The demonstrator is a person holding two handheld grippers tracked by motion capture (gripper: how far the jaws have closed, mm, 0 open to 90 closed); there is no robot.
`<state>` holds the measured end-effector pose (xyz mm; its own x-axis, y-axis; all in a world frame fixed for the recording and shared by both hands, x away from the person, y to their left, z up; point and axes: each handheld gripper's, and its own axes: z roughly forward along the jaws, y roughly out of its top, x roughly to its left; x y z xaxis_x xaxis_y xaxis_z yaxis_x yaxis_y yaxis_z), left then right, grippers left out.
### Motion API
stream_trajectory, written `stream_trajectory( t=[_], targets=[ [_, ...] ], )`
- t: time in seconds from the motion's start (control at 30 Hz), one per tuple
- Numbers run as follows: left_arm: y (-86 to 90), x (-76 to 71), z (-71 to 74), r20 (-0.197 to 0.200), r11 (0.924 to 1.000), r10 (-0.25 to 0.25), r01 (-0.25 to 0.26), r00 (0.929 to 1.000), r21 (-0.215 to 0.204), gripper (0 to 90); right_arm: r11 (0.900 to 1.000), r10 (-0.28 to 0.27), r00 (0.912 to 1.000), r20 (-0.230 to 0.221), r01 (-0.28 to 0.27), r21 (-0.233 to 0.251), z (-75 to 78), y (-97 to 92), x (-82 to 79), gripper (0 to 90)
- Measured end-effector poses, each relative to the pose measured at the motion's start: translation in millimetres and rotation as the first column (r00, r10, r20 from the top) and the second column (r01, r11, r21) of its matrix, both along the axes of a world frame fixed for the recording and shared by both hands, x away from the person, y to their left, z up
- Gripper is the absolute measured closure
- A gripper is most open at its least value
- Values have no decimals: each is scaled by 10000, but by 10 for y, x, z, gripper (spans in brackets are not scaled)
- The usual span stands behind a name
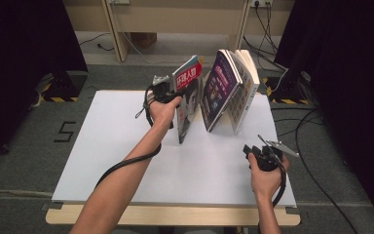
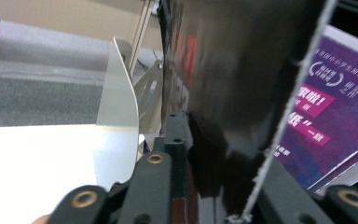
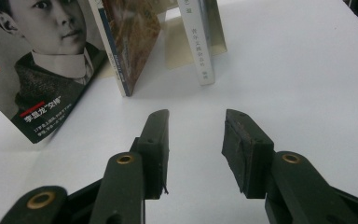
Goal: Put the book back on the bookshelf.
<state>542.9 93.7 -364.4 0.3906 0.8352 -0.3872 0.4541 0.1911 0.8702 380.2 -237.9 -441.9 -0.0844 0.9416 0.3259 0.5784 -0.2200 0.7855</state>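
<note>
High view: my left gripper (image 1: 168, 92) grasps the red-titled magazine (image 1: 189, 97), standing upright near the bench (image 1: 126, 146) centre, left of the purple book (image 1: 220, 90). My right gripper (image 1: 265, 155) rests near the bench's right edge.

Left gripper view: my fingers (image 2: 177, 140) clench the magazine's (image 2: 223, 93) cover.

Right gripper view: my fingers (image 3: 156, 140) stand released over bare bench, the magazine (image 3: 42, 79) far left.

The magazine (image 1: 187, 95) has a glossy cover with a face and red letters on it. It stands up on its edge on the white surface (image 1: 126, 141), tipped a little, just left of the purple book (image 1: 220, 87).
</note>
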Motion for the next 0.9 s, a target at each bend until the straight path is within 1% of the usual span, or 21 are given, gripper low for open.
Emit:
stream_trajectory(
  t=[0.07,0.13,0.17,0.23,0.3,0.33,0.37,0.4,0.43,0.5,0.53,0.57,0.6,0.67,0.7,0.73,0.77,0.8,0.83,0.87,0.9],
  targets=[
    [-2,1,21,-93,9997,-53,55,9999,231,845,10000,37,10000,-4,-37,-45,-5,-9,3,612],
    [-2,-2,38,-165,9996,-179,183,9997,222,856,10000,-11,10000,-49,11,-22,-6,-9,2,612],
    [-8,-16,58,-99,9996,-220,222,9997,186,859,10000,-4,10000,-48,3,-34,-8,-10,3,612],
    [-8,-44,102,168,9996,-222,219,9996,164,861,10000,12,10000,-47,-13,-41,-10,-11,3,612],
    [-5,-76,180,573,9998,-192,188,9982,86,863,10000,2,10000,-66,-2,-28,-11,-11,1,612],
    [-5,-92,228,836,9998,-215,212,9963,39,864,10000,-23,10000,-91,23,29,-10,-8,0,612],
    [-8,-109,279,1124,9997,-223,226,9934,-17,864,10000,-12,10000,-83,12,32,-12,-10,1,612],
    [-12,-127,330,1484,9998,-169,177,9888,-42,864,10000,-33,9999,-99,33,30,-14,-9,1,612],
    [-14,-143,378,1891,9999,-131,131,9819,11,864,10000,-38,9999,-110,39,32,-16,-9,2,612],
    [-9,-150,450,2638,10000,-43,32,9646,45,863,10000,-36,9999,-113,37,26,-19,-7,2,612],
    [-2,-140,454,2730,9999,46,-19,9620,-101,863,10000,-33,9999,-109,33,25,-19,-6,2,612],
    [6,-127,441,2786,9998,150,-110,9603,-158,863,10000,-36,10000,-92,36,18,-18,-7,1,612],
    [8,-119,424,2811,9998,211,-186,9595,-116,862,10000,-33,9999,-107,33,14,-15,-9,-1,612],
    [16,-100,343,2785,9989,313,-396,9599,241,862,10000,-19,10000,-34,19,14,-15,-14,-2,612],
    [25,-88,271,2704,9980,376,-499,9620,386,862,10000,-37,10000,-66,38,25,-11,-15,-7,612],
    [33,-81,226,2613,9975,440,-571,9643,426,862,10000,-62,10000,-68,63,64,-8,-17,-7,612],
    [45,-69,151,2469,9965,532,-673,9676,493,861,10000,-60,10000,-78,61,34,-7,-21,-7,612],
    [53,-70,112,2536,9958,628,-777,9653,492,861,10000,-53,10000,-77,53,35,-6,-25,-6,612],
    [62,-70,80,2580,9945,661,-847,9639,614,860,10000,-56,10000,-82,57,53,-6,-27,-6,612],
    [71,-63,54,2502,9959,623,-765,9662,477,860,10000,-53,10000,-70,53,40,-7,-28,-6,612],
    [74,-60,37,2455,9957,638,-782,9673,493,859,10000,-59,10000,-52,59,11,-10,-31,-4,612]
  ],
)
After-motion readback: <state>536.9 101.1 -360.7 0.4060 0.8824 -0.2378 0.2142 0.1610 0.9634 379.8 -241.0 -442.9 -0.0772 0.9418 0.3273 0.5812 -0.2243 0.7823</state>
